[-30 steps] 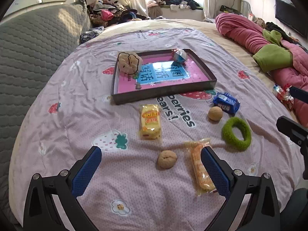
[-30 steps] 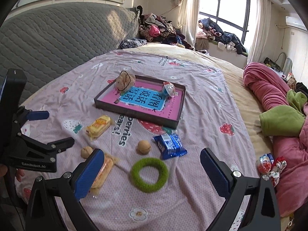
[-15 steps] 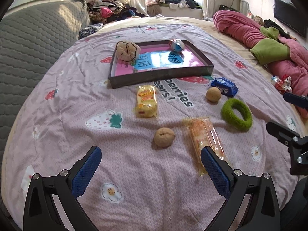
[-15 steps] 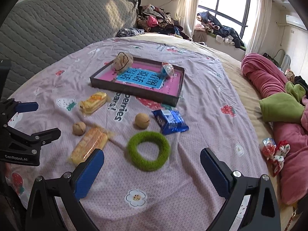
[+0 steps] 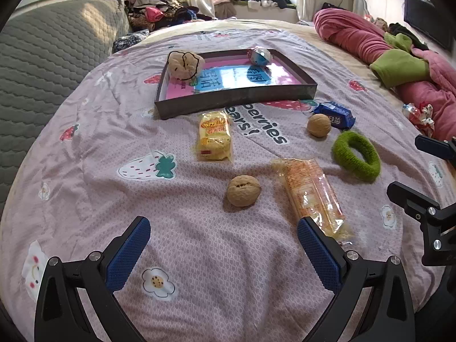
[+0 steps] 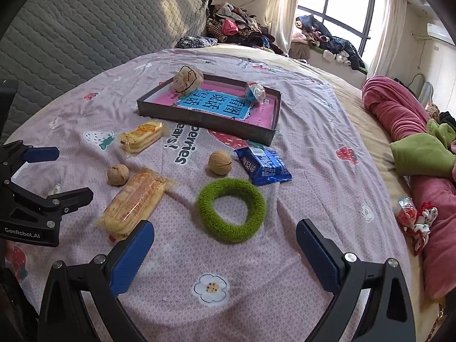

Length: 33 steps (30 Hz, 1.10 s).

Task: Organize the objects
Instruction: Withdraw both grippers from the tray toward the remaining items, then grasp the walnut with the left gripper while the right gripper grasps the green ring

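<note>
A dark tray (image 5: 236, 99) (image 6: 205, 121) with a pink and blue bottom lies on the bedspread and holds a beige plush (image 5: 184, 65) (image 6: 187, 79) and a blue-white wrapped ball (image 5: 258, 56) (image 6: 255, 92). In front of it lie a yellow cake pack (image 5: 214, 136) (image 6: 141, 137), two walnuts (image 5: 243, 190) (image 5: 318, 125) (image 6: 117, 174) (image 6: 219, 162), a long orange snack pack (image 5: 312, 196) (image 6: 136, 199), a green fuzzy ring (image 5: 356, 156) (image 6: 231, 210) and a blue snack packet (image 5: 335, 114) (image 6: 263, 165). My left gripper (image 5: 223, 252) is open below the near walnut. My right gripper (image 6: 225, 253) is open just below the ring.
A rolled pink blanket with green cloth (image 5: 399, 65) (image 6: 413, 148) lies along the right side. A red-white wrapped sweet (image 5: 419, 115) (image 6: 414, 216) sits beside it. The grey quilted headboard (image 5: 42, 65) is at left. Clothes (image 6: 236, 28) pile by the window.
Both grippers have come lower and closer to the bedspread; the walnut, the long pack and the ring look nearer. Both stay open and nothing on the bed has moved.
</note>
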Motion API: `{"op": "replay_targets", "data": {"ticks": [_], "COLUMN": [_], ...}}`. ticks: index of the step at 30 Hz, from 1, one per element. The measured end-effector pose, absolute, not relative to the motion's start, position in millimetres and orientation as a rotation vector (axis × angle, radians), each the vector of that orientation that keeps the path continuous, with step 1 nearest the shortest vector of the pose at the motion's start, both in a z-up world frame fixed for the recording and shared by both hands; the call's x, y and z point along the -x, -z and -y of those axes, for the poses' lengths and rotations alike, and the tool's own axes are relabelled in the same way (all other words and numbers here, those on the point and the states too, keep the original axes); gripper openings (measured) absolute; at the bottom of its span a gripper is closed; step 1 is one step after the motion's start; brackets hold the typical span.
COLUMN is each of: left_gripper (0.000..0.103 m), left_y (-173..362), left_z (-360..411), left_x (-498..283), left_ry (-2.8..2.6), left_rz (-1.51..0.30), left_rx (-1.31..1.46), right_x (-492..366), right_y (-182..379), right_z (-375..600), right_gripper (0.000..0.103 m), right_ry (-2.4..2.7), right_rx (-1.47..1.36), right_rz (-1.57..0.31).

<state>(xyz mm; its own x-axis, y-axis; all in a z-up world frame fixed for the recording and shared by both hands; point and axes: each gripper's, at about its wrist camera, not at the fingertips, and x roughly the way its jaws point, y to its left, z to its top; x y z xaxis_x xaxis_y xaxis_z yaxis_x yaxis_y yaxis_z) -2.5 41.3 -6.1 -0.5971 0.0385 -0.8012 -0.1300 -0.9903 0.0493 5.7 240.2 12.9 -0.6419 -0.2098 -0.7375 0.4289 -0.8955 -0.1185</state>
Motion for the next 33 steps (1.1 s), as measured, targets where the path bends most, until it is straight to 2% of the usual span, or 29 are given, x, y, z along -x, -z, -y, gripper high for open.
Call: {"op": "replay_targets", "data": {"ticks": [19, 31, 33], "left_gripper": [0.102, 0.097, 0.093], "left_y": [28, 44, 47], "left_z": [-37, -44, -44], "left_x": [34, 50, 52], "left_ry": [-2.724, -2.695, -2.687], "left_rz": [-0.166, -0.153, -0.145], "left_rx": [1.397, 1.409, 1.411], "right_x": [21, 34, 38], "right_y": [9, 24, 26], "right_z": [-236, -230, -229], "right_gripper": [0.099, 0.092, 0.09], "right_ry": [2.517, 2.51, 2.508], "right_rx": [-1.147, -1.182, -1.188], "right_rz": [-0.381, -0.391, -0.39]}}
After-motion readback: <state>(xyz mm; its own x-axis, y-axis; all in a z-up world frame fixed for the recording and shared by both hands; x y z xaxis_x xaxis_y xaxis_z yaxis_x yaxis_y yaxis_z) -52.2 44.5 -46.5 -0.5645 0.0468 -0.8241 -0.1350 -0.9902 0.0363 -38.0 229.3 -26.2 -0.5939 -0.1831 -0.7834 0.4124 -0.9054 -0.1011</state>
